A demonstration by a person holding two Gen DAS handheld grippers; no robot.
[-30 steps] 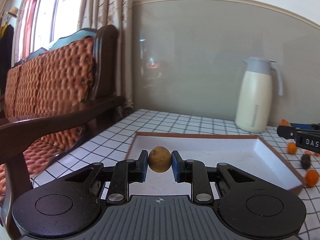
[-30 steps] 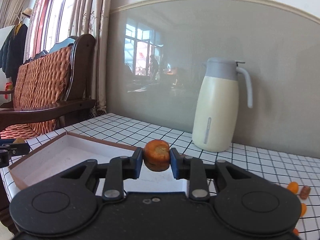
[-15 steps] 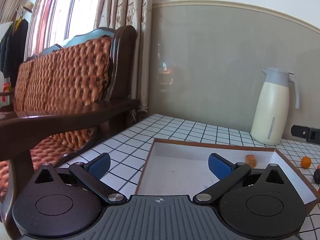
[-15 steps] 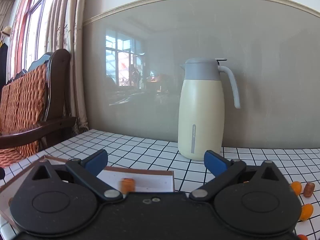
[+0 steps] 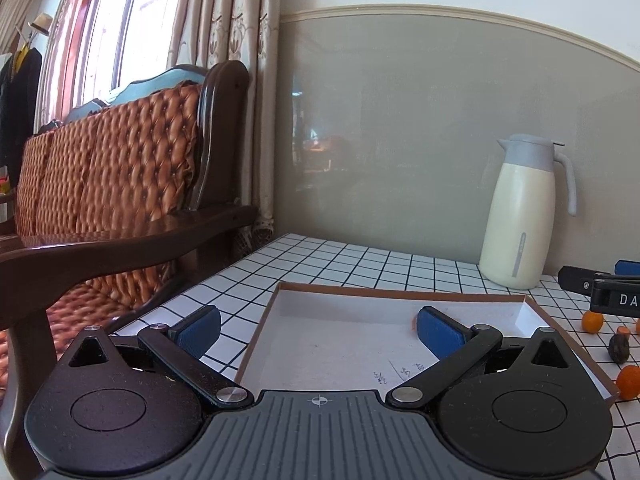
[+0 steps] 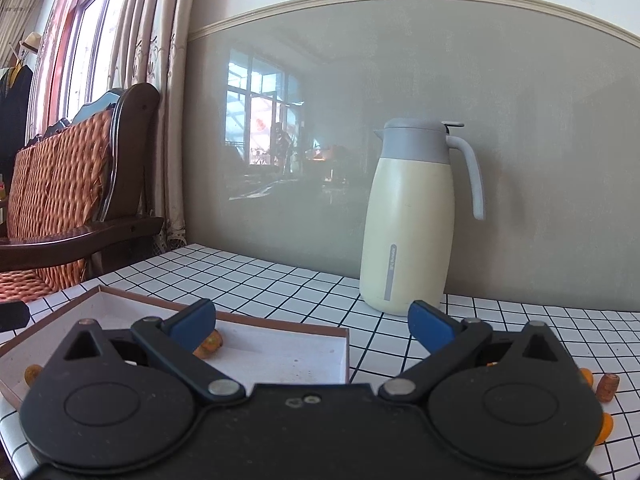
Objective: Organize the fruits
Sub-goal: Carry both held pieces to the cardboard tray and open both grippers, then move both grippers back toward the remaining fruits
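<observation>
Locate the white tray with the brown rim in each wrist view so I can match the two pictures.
Left wrist view: the tray lies centre to right on the checked table, straight ahead of the open left gripper.
Right wrist view: the tray lies lower left, partly hidden by the open right gripper.
Shared landmark: the cream jug standing by the wall.

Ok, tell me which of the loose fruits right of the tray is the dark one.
The dark fruit on the table, between the small orange piece behind it and the round orange one in front. The rest are orange.
</observation>
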